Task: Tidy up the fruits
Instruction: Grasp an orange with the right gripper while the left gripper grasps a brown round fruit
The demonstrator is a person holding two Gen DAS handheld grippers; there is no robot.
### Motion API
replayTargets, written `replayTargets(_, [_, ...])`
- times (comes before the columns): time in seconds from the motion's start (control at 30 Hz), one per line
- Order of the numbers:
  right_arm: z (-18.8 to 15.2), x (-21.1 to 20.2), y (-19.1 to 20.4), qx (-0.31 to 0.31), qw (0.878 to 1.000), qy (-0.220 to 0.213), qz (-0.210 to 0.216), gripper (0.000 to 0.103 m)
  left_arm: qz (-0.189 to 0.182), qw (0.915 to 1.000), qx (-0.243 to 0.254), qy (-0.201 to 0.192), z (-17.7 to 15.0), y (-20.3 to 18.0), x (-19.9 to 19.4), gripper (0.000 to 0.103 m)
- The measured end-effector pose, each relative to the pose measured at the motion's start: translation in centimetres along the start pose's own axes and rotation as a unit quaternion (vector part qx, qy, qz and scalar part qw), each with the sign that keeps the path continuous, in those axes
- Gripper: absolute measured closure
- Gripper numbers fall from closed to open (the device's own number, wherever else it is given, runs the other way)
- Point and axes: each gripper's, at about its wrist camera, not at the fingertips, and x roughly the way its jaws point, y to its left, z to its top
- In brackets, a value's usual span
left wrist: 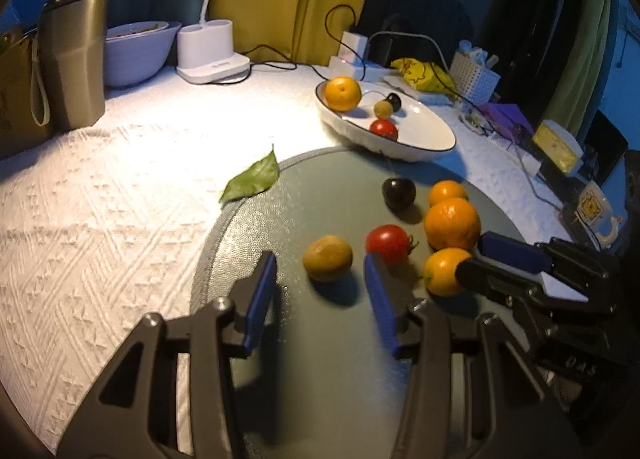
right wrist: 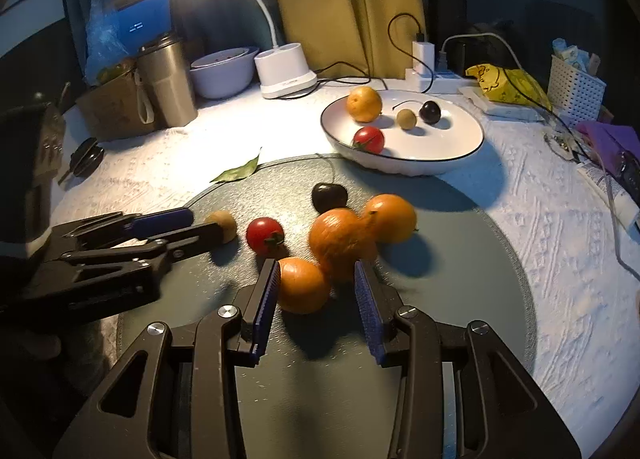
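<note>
On the round grey mat (left wrist: 320, 187) lie a yellow-green fruit (left wrist: 327, 257), a red tomato (left wrist: 389, 242), a dark plum (left wrist: 399, 193) and three oranges (left wrist: 452, 223). My left gripper (left wrist: 320, 263) is open, its fingers on either side of the yellow-green fruit (right wrist: 224, 224), not touching it. My right gripper (right wrist: 316, 271) is open around the nearest orange (right wrist: 302, 285); in the left wrist view it (left wrist: 476, 255) reaches in from the right. The white bowl (right wrist: 460, 127) holds an orange (right wrist: 364, 103), a tomato (right wrist: 369, 139), a small yellow fruit (right wrist: 407, 118) and a dark plum (right wrist: 430, 112).
A green leaf (left wrist: 252, 179) lies at the mat's left edge. A steel tumbler (left wrist: 76, 59), a white bowl (left wrist: 138, 51) and a lamp base (left wrist: 212, 55) stand at the back. Cables, a power strip (right wrist: 432, 73), a yellow bag (right wrist: 508, 85) and a basket (right wrist: 576, 87) crowd the right.
</note>
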Motion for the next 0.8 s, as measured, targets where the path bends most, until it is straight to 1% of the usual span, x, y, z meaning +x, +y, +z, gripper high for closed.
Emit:
replayTargets(0.13, [-0.3,0.2,0.4,-0.004,1.000,0.003,0.006,0.062,0.005,0.9999,-0.004,0.011,0.2,0.2,0.6,0.056])
replayTargets(0.43, [-0.3,0.5,0.6,-0.007,1.000,0.010,0.007,0.062,0.003,0.9998,0.011,0.015,0.4,-0.4,1.1,0.056])
replayTargets(0.6, [-0.6,1.4,1.0,-0.005,0.999,0.037,0.009,0.062,0.000,0.9997,0.016,0.017,0.5,-0.5,1.3,0.057])
replayTargets(0.67, [-0.5,1.5,1.1,-0.006,0.999,0.038,0.006,0.062,-0.003,0.9997,0.018,0.017,0.5,-0.5,1.3,0.057])
replayTargets(0.73, [-0.4,2.0,1.2,-0.009,0.999,0.046,0.005,0.062,-0.006,0.9996,0.022,0.019,0.5,-0.6,1.4,0.060])
replayTargets(0.8, [-0.3,2.3,1.3,-0.011,0.999,0.049,0.006,0.062,-0.009,0.9994,0.027,0.021,0.5,-0.8,1.4,0.067])
